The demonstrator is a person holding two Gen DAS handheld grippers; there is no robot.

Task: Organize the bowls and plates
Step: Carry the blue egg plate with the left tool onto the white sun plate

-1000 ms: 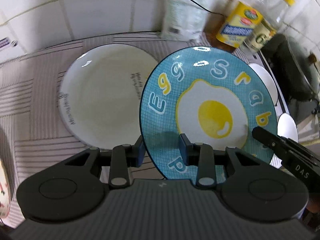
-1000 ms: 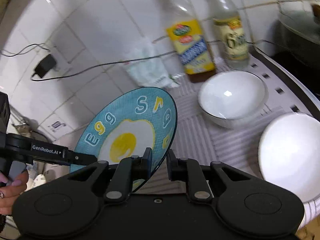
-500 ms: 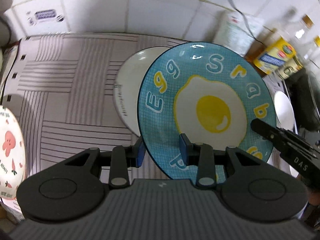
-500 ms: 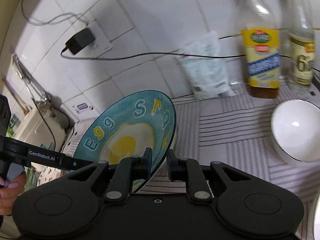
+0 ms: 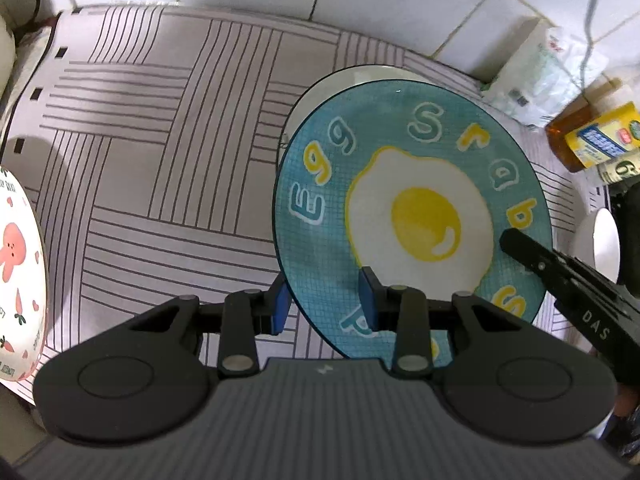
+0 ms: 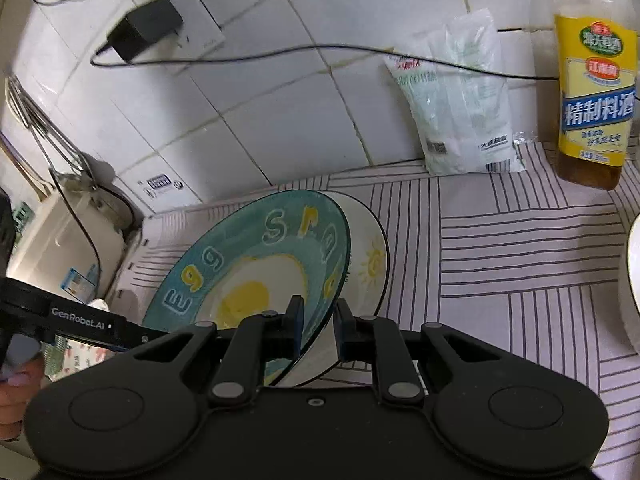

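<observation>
now both hand-held grippers still clamp the egg plate (image 5: 416,216), carried over the white plate (image 6: 370,264)

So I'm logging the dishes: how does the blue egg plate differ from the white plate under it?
The egg plate is blue with a fried egg and letters; the white plate is plain apart from a small sun. The egg plate is tilted, gripped at its rim by both grippers; the white plate lies flat on the mat. Both are round.

A home kitchen: white tiled wall (image 6: 280,128), cooking-wine bottle (image 6: 592,92), striped counter mat (image 5: 160,140).
</observation>
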